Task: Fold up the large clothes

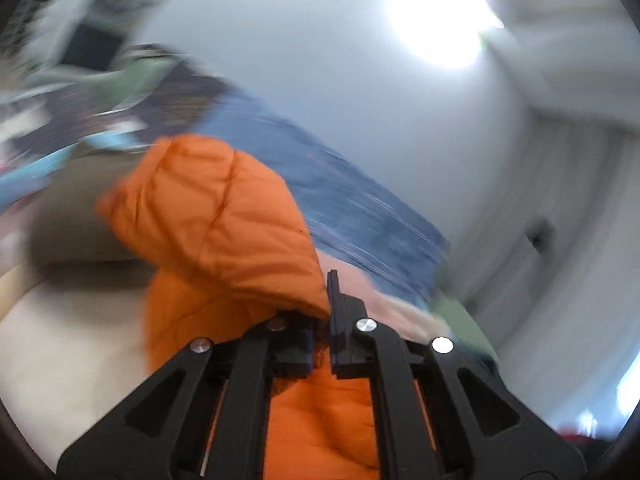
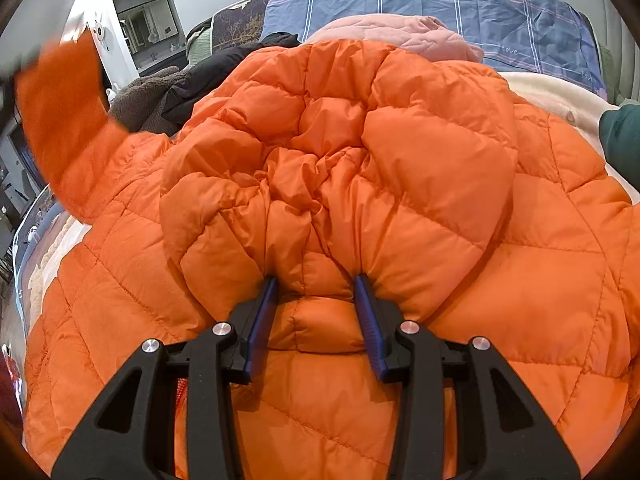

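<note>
An orange quilted puffer jacket (image 2: 400, 160) lies spread on the bed and fills the right wrist view. My right gripper (image 2: 316, 292) presses into its bunched hood or collar, with a puffy fold between the blue pads (image 2: 262, 320); the jaws stand partly apart around it. In the blurred left wrist view my left gripper (image 1: 320, 320) is shut on a part of the orange jacket (image 1: 224, 216) and holds it up in the air. That lifted part, a sleeve, shows at the upper left of the right wrist view (image 2: 64, 120).
A blue plaid sheet (image 2: 460, 8) covers the far end of the bed. A pink garment (image 2: 400, 32), a black one (image 2: 208, 76) and a brown fleece (image 2: 140, 100) lie beyond the jacket. A cream blanket (image 2: 560, 96) lies at the right. A white wall and ceiling light (image 1: 436, 24) show above.
</note>
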Demonstrator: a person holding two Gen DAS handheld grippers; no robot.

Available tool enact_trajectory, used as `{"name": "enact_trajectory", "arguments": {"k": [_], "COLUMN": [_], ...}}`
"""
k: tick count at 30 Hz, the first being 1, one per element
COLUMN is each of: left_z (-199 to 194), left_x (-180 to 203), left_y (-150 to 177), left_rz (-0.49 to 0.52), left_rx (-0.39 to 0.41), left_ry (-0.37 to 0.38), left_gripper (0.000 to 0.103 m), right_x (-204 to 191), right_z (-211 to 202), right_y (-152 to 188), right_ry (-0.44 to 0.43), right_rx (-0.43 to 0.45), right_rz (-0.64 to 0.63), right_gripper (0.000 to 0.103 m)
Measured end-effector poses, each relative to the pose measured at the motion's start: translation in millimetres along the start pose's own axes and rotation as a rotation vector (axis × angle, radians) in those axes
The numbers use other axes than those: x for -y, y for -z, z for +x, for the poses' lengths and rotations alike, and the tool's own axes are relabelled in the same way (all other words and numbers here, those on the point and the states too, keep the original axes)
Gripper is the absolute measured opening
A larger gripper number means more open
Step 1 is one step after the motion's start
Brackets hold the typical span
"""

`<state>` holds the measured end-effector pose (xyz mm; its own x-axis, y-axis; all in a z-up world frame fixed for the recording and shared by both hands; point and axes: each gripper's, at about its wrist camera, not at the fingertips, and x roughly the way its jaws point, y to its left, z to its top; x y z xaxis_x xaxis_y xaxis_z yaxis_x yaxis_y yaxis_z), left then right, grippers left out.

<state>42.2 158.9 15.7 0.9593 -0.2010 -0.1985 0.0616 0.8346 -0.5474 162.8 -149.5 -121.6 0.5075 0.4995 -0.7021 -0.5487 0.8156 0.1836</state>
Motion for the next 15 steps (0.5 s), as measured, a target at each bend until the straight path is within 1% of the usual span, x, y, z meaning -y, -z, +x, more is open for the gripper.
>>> {"name": "enact_trajectory", "arguments": {"k": [1, 3, 4, 5, 6, 7, 8, 9, 10, 11, 12, 13, 14, 15], "left_z": [25, 63, 75, 99, 119, 137, 164, 178, 190, 196, 201, 200, 200, 194], "left_x": [35, 82, 99, 121, 135, 146, 159, 163, 163, 161, 156, 152, 147, 140], "left_y": [5, 24, 33, 46, 57, 68, 86, 99, 110, 128, 135, 146, 150, 152], "left_rz": [0.061, 0.138, 0.165, 0.203, 0.227, 0.245, 0.266, 0.283, 0.297, 0.313, 0.317, 0.316, 0.314, 0.316], "left_rx": [-0.052, -0.14, -0.171, -0.219, -0.26, -0.306, -0.379, -0.427, -0.469, -0.512, -0.534, -0.55, -0.566, -0.566], "left_ry": [0.069, 0.146, 0.167, 0.193, 0.209, 0.222, 0.229, 0.222, 0.21, 0.19, 0.18, 0.179, 0.183, 0.181], "left_gripper": [0.004, 0.005, 0.005, 0.005, 0.006, 0.009, 0.014, 0.018, 0.029, 0.038, 0.043, 0.049, 0.052, 0.053], "right_x": [0, 1, 1, 2, 3, 3, 5, 6, 7, 9, 11, 14, 18, 23], "right_z": [0, 0, 0, 0, 0, 0, -1, -4, -8, -13, -19, -27, -35, -44], "right_y": [0, 0, 1, 1, 1, 1, 1, 2, 2, 4, 6, 9, 12, 16], "right_ry": [-0.002, -0.007, -0.011, -0.016, -0.019, -0.023, -0.027, -0.028, -0.025, -0.023, -0.024, -0.031, -0.046, -0.059], "right_rx": [0.001, 0.003, 0.005, 0.006, 0.008, 0.01, 0.013, 0.018, 0.026, 0.035, 0.044, 0.058, 0.072, 0.083], "right_rz": [0.002, 0.006, 0.01, 0.013, 0.018, 0.022, 0.028, 0.035, 0.044, 0.056, 0.069, 0.088, 0.109, 0.132], "right_gripper": [0.042, 0.042, 0.042, 0.042, 0.043, 0.043, 0.043, 0.044, 0.045, 0.048, 0.052, 0.053, 0.056, 0.058]}}
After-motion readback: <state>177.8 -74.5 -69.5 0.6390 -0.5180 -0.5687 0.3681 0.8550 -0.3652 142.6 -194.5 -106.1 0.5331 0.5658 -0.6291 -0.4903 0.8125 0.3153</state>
